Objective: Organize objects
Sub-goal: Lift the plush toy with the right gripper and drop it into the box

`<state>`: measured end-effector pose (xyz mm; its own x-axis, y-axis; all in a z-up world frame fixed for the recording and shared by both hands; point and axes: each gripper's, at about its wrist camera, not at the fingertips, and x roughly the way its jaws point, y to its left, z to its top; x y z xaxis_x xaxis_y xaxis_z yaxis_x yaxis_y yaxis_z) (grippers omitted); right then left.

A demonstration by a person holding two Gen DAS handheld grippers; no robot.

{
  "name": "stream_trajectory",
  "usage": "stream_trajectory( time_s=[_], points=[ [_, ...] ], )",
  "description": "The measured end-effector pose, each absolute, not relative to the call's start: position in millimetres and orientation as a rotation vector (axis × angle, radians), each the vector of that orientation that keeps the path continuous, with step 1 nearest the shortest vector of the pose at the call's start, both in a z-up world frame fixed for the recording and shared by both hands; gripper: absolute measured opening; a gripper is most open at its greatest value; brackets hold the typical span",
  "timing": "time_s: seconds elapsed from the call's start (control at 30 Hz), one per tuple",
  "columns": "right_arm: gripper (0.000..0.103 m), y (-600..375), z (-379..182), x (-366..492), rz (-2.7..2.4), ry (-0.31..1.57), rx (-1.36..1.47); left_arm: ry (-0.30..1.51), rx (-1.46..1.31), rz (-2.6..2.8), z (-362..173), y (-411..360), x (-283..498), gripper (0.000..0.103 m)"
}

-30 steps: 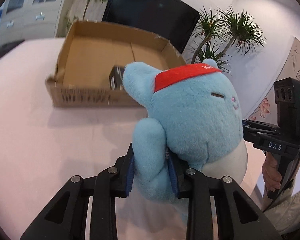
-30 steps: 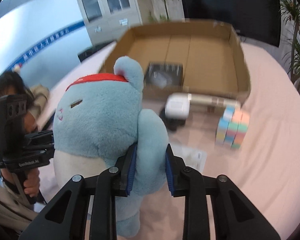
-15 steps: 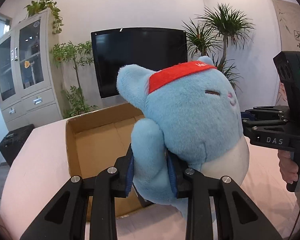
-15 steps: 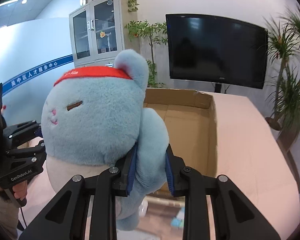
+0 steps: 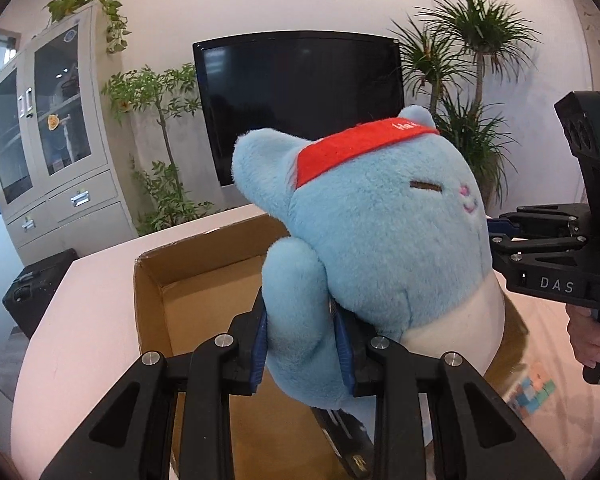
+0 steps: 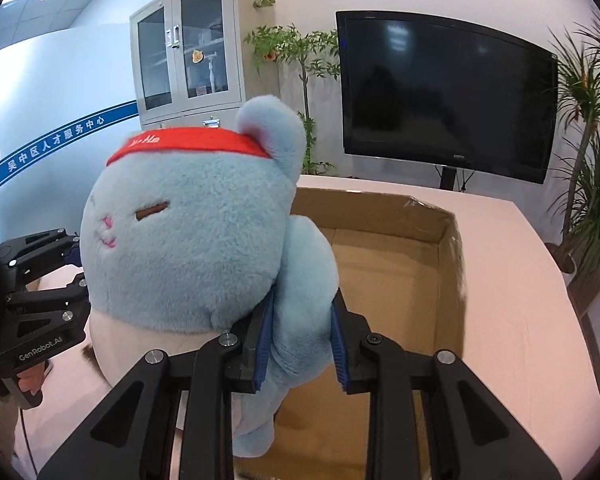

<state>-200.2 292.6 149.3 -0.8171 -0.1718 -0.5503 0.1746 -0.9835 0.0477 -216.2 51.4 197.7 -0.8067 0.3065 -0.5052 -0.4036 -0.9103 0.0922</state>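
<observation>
left hand-held gripper point(image 5: 302, 342): "GenRobot.AI", clamps plush point(image 5: 380, 240) arm
right hand-held gripper point(image 6: 300, 338): "DAS", clamps other arm
box point(image 6: 448, 264): one, ahead

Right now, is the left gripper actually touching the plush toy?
Touching. The left wrist view shows the left gripper with both blue pads pressed into one arm of the plush toy, the fur bulging between them.

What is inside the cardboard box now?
The cardboard box shows bare brown floor at its far end. The blue plush toy, held by both grippers, covers the near part; a dark object shows underneath.
</observation>
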Motion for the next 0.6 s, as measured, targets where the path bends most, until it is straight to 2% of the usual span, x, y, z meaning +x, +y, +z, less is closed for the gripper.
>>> stream_trajectory(
  time_s=[0.13, 0.33, 0.43, 0.53, 0.6],
  points=[
    [0.024, 287, 136, -243, -2.819, 0.043, 0.884, 0.285, -0.741, 2.682, 183, 48, -262, 0.025],
    [0.024, 280, 90, -295, -2.817, 0.055, 1.014, 0.233, -0.853, 2.707, 130, 46, -324, 0.025],
    [0.029, 278, 73, -306, -2.825, 0.085, 1.114, 0.195, -0.931, 2.731, 107, 42, -340, 0.030],
    [0.035, 281, 78, -298, -2.808, 0.086, 1.133, 0.142, -0.916, 2.782, 109, 33, -336, 0.040],
    [0.067, 283, 88, -287, -2.817, 0.061, 1.100, 0.132, -0.856, 2.848, 121, 27, -321, 0.057]
  ],
)
